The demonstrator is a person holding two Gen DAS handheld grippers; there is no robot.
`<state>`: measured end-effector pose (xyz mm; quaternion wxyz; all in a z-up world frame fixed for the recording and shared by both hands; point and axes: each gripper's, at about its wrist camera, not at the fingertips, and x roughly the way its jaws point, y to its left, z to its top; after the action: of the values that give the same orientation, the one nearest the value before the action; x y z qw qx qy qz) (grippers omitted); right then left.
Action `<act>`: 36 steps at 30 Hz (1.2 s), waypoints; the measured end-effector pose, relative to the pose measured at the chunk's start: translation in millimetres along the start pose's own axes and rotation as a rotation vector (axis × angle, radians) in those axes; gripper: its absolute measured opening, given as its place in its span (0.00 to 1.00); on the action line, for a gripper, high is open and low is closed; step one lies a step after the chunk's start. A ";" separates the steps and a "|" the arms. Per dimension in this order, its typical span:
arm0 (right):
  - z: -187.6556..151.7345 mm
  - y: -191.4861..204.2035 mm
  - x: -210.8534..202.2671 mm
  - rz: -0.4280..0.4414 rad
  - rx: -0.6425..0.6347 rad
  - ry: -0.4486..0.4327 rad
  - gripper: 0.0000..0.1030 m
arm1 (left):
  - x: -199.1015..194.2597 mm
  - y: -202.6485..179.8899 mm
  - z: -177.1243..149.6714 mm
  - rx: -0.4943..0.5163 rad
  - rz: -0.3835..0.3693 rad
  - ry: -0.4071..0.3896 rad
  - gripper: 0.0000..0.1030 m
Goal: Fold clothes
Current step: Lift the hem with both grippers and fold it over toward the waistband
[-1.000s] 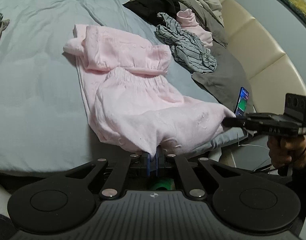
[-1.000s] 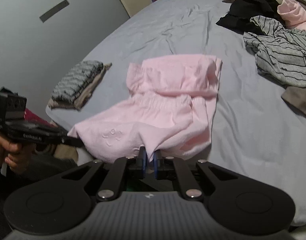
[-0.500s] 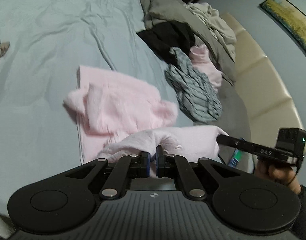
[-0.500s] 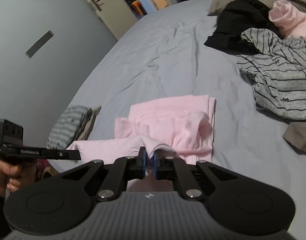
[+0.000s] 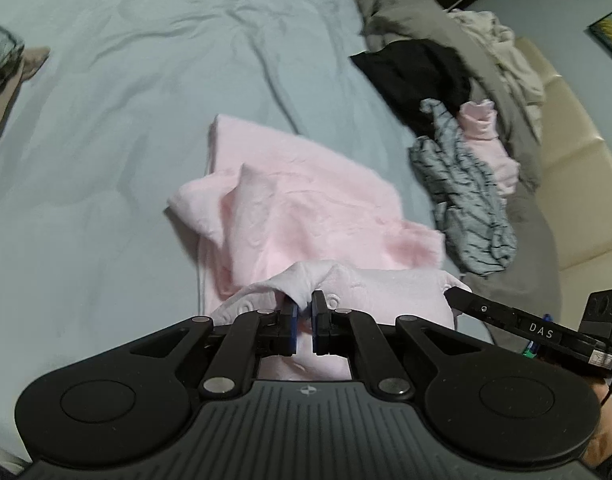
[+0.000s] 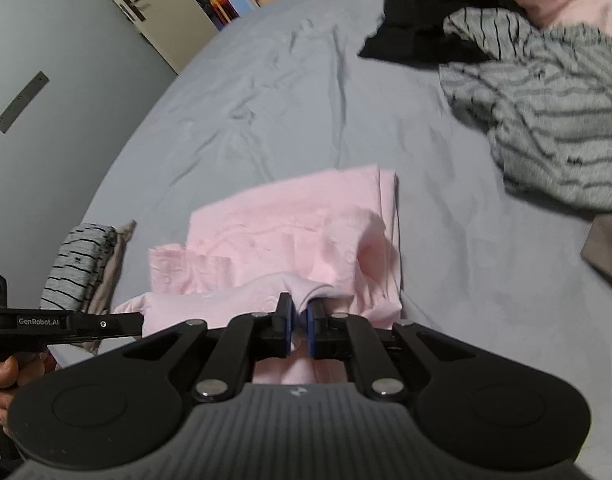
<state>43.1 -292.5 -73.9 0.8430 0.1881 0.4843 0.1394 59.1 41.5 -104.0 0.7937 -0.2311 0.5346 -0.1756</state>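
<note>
The left hand-held gripper (image 5: 304, 320) and the right hand-held gripper (image 6: 300, 322) each pinch one corner of the near hem of the soft pink cotton garment (image 5: 306, 204), their pads pressed on the cloth. To fold well, I would carry both corners forward level and together (one side ahead gives a crooked edge) and lay them on the far edge. The garment lies on the grey-blue bed sheet (image 5: 106, 120), just ahead of both grippers.
</note>
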 end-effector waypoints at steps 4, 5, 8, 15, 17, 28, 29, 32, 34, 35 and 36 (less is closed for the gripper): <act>2.7 0.7 -0.9 0.021 0.008 -0.021 0.09 | -9.5 -1.1 8.4 -0.022 -0.040 -0.036 0.03; 6.5 2.4 -4.9 0.038 0.010 -0.033 0.09 | -12.8 -1.7 11.2 -0.027 -0.054 -0.046 0.03; 20.4 7.2 -18.1 0.082 0.015 -0.082 0.09 | -22.5 -3.1 21.0 -0.048 -0.095 -0.085 0.03; 52.7 5.1 -20.2 0.118 0.030 -0.136 0.09 | -26.4 6.6 53.6 -0.149 -0.143 -0.175 0.03; 60.4 1.4 -13.6 0.109 0.031 -0.132 0.09 | -20.7 9.3 61.5 -0.186 -0.145 -0.191 0.03; 102.3 -2.6 20.2 0.134 -0.021 -0.124 0.08 | 2.7 -9.2 75.4 -0.149 -0.123 -0.208 0.03; 105.8 -2.2 22.6 0.141 -0.019 -0.132 0.08 | 2.5 -9.9 75.2 -0.143 -0.117 -0.212 0.03; 114.0 -5.2 27.3 0.158 0.002 -0.162 0.08 | 0.1 -8.1 74.3 -0.139 -0.088 -0.230 0.03; 117.8 -8.9 32.7 0.161 0.014 -0.172 0.08 | 1.1 -6.7 72.8 -0.137 -0.079 -0.226 0.03; 119.5 -11.2 36.2 0.162 0.020 -0.175 0.08 | 1.6 -6.0 72.1 -0.136 -0.074 -0.225 0.03; 120.4 -13.7 40.1 0.161 0.025 -0.175 0.08 | 3.6 -6.6 70.7 -0.126 -0.068 -0.216 0.03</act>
<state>168.2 -309.9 -55.4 0.8657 0.2484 0.3939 0.1838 126.0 46.8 -80.4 0.8243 -0.3159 0.4477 -0.1424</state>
